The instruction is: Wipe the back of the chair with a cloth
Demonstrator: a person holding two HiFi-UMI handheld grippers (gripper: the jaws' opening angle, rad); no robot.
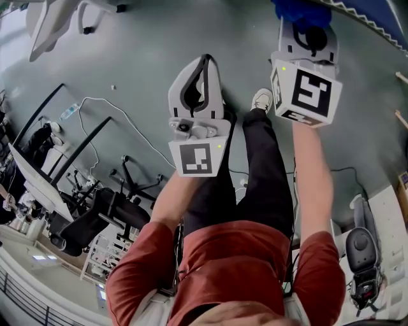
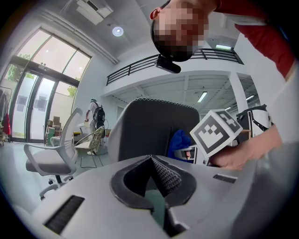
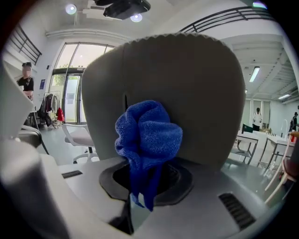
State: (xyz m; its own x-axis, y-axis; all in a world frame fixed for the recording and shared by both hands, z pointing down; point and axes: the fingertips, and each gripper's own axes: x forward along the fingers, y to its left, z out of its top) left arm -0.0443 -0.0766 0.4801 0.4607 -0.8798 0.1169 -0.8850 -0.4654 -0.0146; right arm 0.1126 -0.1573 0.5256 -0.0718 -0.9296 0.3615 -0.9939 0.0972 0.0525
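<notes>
My right gripper is shut on a bunched blue cloth. The cloth presses against the grey back of the chair, which fills the right gripper view. From the head view the same gripper is held high at the right, with the cloth at its tip. My left gripper is shut and holds nothing. It hangs a little short of the chair back, beside the cloth. In the head view the left gripper is at centre.
A white office chair stands to the left on the floor, and another at the far left. Black office chairs and desks crowd the left side. A white cable lies on the floor. People stand far off.
</notes>
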